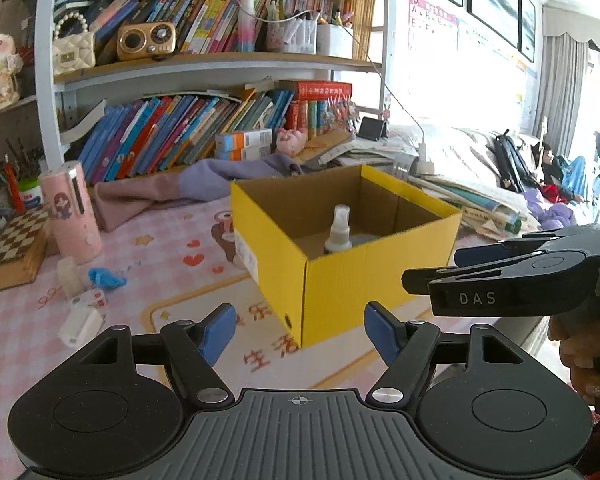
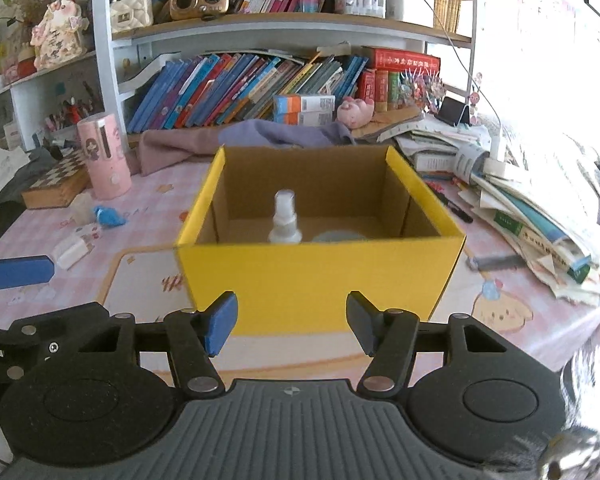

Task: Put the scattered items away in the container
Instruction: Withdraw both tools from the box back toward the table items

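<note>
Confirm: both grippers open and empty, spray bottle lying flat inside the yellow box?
Not quite. The spray bottle stands upright inside the yellow box, as the right wrist view shows. The left gripper and right gripper are open and empty.

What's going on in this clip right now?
A person holds a two-finger tool in each hand over a pink table, tidying loose items into a yellow box. A small spray bottle already stands inside it. Both the left tool and the right tool are open and empty. A blue crumpled item and small white items lie on the table to the box's left, not yet collected.
</note>
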A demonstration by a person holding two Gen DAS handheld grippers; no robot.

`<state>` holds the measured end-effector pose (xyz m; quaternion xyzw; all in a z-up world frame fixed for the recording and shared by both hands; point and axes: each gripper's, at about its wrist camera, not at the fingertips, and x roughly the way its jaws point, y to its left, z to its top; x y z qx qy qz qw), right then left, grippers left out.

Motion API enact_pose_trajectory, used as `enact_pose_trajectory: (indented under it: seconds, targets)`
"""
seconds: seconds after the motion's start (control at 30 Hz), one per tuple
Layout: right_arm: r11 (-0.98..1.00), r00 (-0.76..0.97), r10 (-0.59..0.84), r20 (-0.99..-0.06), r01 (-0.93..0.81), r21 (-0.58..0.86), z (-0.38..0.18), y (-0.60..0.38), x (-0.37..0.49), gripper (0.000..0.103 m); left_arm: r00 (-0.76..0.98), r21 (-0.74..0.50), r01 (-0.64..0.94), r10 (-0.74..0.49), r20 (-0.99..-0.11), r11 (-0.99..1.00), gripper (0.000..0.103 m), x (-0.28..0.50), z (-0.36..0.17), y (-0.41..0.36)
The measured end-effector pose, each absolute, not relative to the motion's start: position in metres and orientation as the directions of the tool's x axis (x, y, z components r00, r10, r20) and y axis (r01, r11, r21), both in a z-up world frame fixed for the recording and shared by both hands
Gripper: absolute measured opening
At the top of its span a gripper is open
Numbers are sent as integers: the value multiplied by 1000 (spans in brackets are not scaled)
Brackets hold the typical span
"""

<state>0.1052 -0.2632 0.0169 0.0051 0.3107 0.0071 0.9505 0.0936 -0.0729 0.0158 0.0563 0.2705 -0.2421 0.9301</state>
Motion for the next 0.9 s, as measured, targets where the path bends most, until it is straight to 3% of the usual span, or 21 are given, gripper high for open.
enact_pose_trajectory:
  seconds: [0.37,0.9]
  targets:
    - [999,776,48,-629,-34,33,2,-220,79,60,733,-31,443,-382,-563,896,73,69,9,-32]
    - [979,733,160,-661,-201,14,-5,-148,80,61,768,-67,283,-268,-581,957,75,51,4,30]
